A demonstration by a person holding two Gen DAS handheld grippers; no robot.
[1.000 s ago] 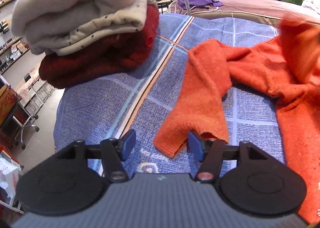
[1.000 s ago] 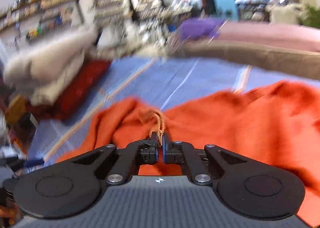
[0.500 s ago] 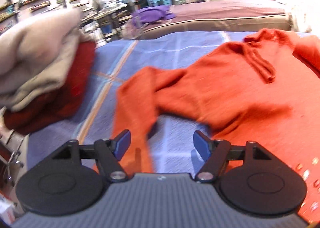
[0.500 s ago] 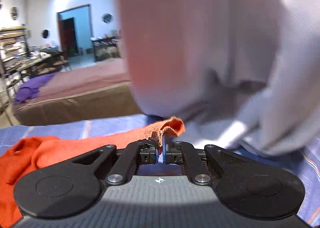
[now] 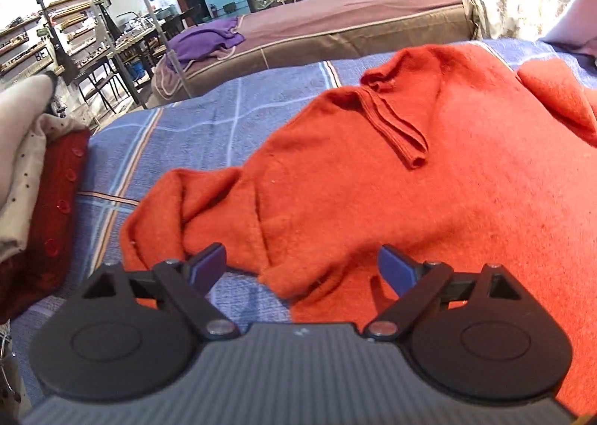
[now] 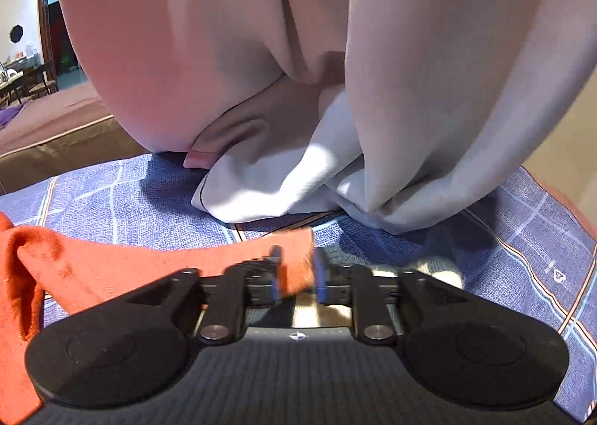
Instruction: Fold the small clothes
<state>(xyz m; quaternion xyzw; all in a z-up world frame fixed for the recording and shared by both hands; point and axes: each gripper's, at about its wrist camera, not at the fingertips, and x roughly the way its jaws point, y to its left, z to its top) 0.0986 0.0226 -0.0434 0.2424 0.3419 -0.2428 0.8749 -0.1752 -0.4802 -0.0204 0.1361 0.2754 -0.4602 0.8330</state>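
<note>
Spread chest-up over the blue checked bedspread (image 5: 209, 134) of a bed: an orange knit sweater (image 5: 429, 201), collar toward the far side, long axis running left to right across both views. Left gripper (image 5: 300, 268) poised over the near edge, where a bunched sleeve (image 5: 194, 208) meets the body; jaws just opened wide, nothing clamped, folded sleeve edge lying just ahead of and between them. Right gripper (image 6: 296, 274) at the opposite end, over the other sleeve's cuff (image 6: 294, 257); jaws just parted, cuff lying loose between them, pads seemingly off the cloth though blurred. Behind that cuff, close, a pale grey garment (image 6: 335, 108) on the person, filling most of the right wrist view. At the far left, a stack of folded clothes (image 5: 33, 171), cream over dark red. Probably next, a sleeve folded inward over the chest: nearer for the bunched sleeve, the left gripper, pull running rightward along the long axis; nearer for the cuff, the right.
</note>
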